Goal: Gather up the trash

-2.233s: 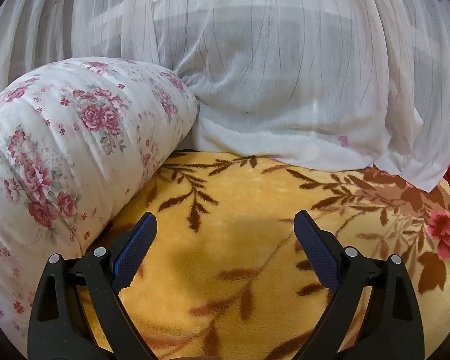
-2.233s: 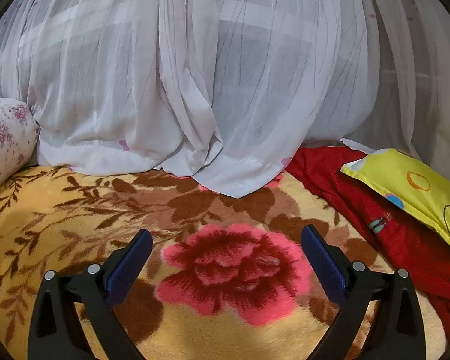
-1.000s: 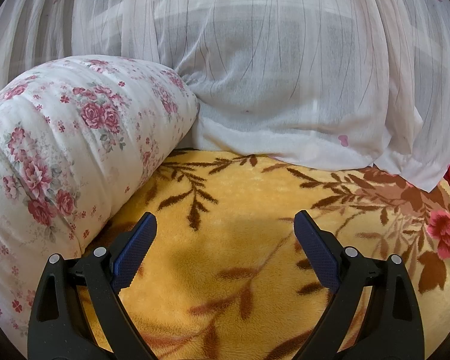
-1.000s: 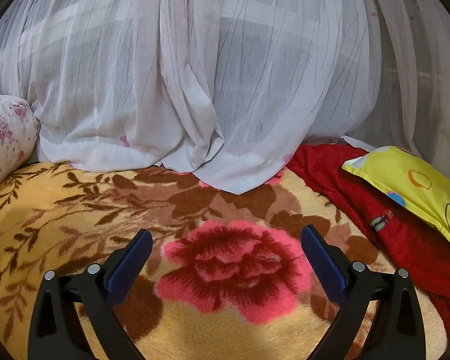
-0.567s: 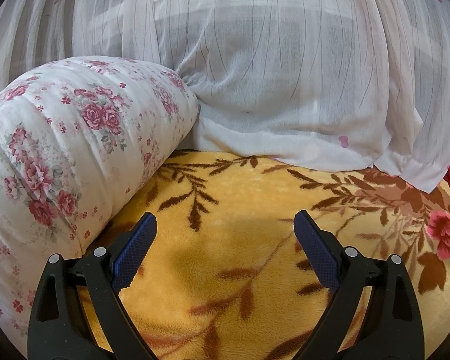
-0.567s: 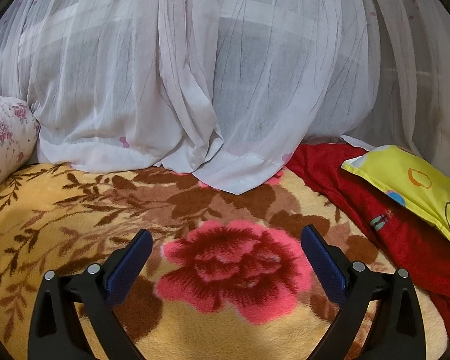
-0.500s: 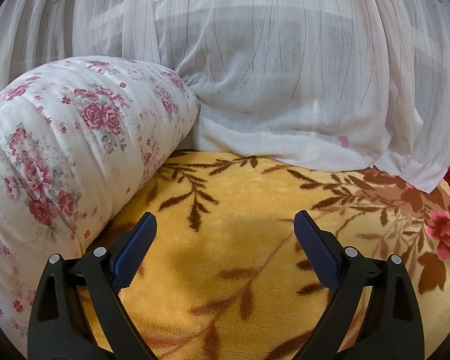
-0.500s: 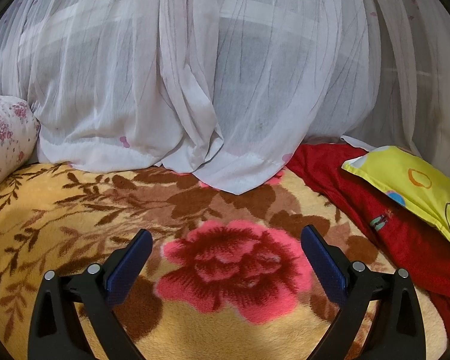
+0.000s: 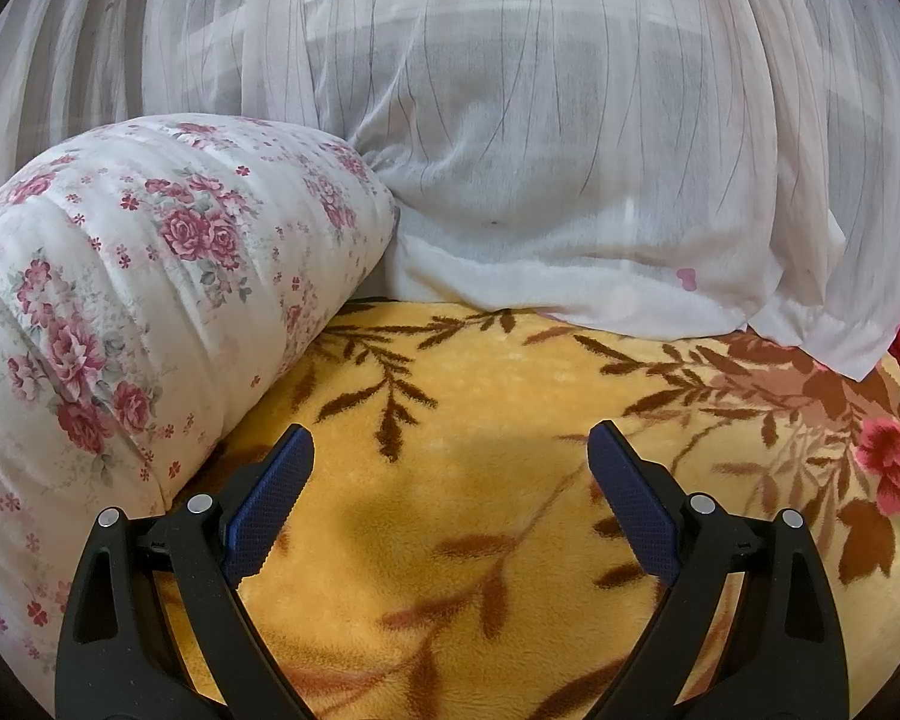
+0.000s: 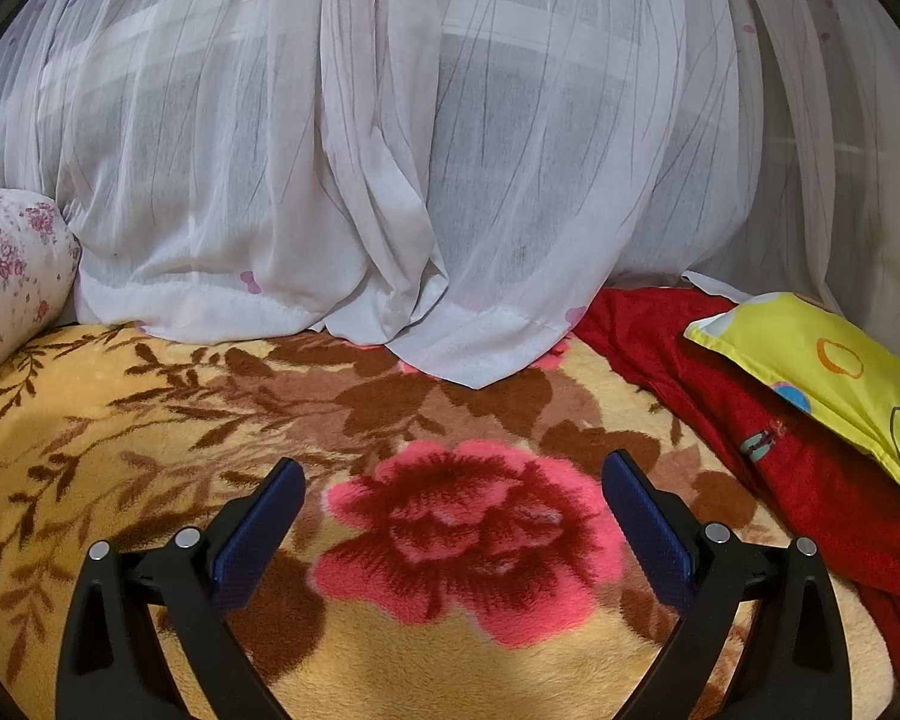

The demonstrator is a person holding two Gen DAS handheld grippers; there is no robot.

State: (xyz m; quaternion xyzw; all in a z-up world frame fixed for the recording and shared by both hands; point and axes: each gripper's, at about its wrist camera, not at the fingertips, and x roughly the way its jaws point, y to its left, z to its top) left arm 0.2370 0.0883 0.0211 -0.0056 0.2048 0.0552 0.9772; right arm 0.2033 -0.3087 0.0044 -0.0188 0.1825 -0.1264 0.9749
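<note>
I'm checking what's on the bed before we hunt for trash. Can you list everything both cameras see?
blanket: one, yellow with brown leaves and pink flowers, under both grippers
floral pillow: one, white with pink roses, left
curtain: one, sheer white, behind, hem resting on blanket
red cloth: one, right
yellow pillow: one, with circles, on red cloth
trash: none visible
left gripper: open, empty
right gripper: open, empty
</note>
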